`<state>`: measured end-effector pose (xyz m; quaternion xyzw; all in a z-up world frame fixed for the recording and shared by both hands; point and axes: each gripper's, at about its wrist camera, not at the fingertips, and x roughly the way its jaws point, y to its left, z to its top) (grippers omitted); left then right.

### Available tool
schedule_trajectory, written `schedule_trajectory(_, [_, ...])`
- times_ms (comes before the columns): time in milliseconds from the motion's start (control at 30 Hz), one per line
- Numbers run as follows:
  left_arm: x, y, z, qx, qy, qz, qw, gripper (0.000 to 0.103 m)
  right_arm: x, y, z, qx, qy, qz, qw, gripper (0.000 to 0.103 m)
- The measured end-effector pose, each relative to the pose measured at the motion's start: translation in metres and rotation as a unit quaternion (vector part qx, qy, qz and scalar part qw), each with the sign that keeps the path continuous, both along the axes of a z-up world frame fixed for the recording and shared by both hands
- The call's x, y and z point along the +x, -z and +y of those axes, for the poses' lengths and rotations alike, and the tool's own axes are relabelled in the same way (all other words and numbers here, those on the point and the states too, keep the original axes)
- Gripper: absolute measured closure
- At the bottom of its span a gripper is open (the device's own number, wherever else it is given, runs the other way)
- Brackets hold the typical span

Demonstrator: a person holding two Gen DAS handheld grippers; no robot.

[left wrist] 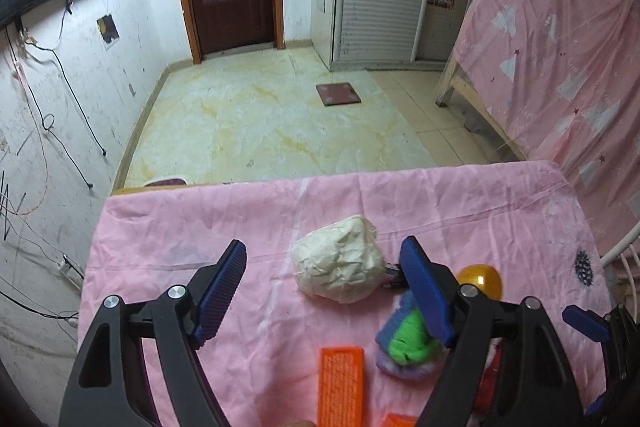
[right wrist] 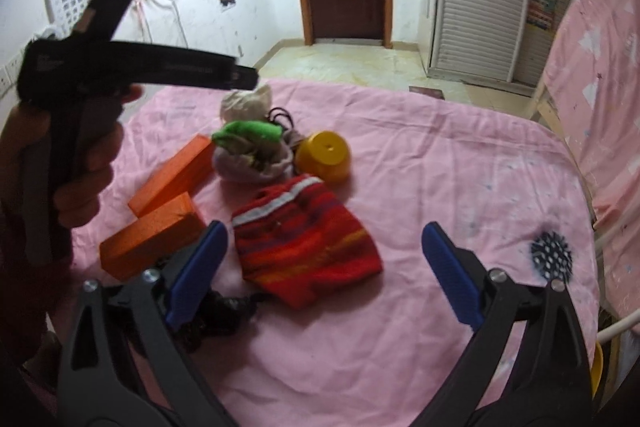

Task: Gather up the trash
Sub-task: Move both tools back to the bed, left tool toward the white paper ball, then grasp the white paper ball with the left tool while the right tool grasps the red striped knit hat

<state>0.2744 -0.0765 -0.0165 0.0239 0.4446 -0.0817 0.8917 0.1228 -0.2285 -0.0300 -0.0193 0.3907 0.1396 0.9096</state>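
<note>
A crumpled ball of white paper point(left wrist: 338, 263) lies on the pink tablecloth point(left wrist: 200, 227). My left gripper point(left wrist: 324, 291) is open and hovers just short of it, the ball a little beyond and between the fingertips. The paper also shows far off in the right wrist view point(right wrist: 244, 103), partly behind the left gripper's handle. My right gripper point(right wrist: 322, 275) is open and empty, low over the cloth, near a red striped knit hat point(right wrist: 304, 247). A black crumpled piece point(right wrist: 218, 315) lies by its left finger.
Two orange blocks point(right wrist: 150, 243) point(right wrist: 176, 175), a pouch with green cloth point(right wrist: 250, 151), a yellow cup point(right wrist: 326, 157) and a black spiky ball point(right wrist: 552, 255) lie on the table. The table edge is just beyond the paper. A pink-draped bed point(left wrist: 560, 67) stands at right.
</note>
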Motion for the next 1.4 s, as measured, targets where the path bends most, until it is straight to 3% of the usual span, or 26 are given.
schedule_trajectory(467, [0.019, 0.029, 0.002, -0.035, 0.002, 0.044, 0.9984, 0.031, 0.014, 0.016, 0.013, -0.017, -0.017, 0.038, 0.999, 0.008])
schedule_trajectory(600, [0.018, 0.032, 0.001, -0.04, 0.005, 0.054, 0.9977, 0.051, 0.018, 0.018, 0.008, -0.01, -0.009, 0.047, 0.999, 0.008])
schedule_trajectory(833, [0.008, 0.022, 0.006, -0.047, -0.003, 0.034, 0.9983, 0.054, 0.02, 0.017, 0.008, -0.014, -0.007, 0.053, 0.998, 0.009])
schedule_trajectory(1000, [0.0, 0.007, 0.016, -0.054, -0.024, 0.012, 0.9982, 0.053, 0.021, 0.017, 0.014, -0.024, -0.011, 0.044, 0.999, 0.044])
schedule_trajectory(1167, [-0.012, -0.007, 0.023, -0.062, -0.036, -0.001, 0.9974, 0.053, 0.013, 0.014, 0.009, -0.014, 0.001, 0.028, 1.0, 0.067])
schedule_trajectory(1400, [-0.035, -0.027, 0.027, -0.051, -0.04, -0.023, 0.9976, 0.053, -0.004, -0.005, -0.005, 0.02, 0.02, -0.004, 1.0, 0.071])
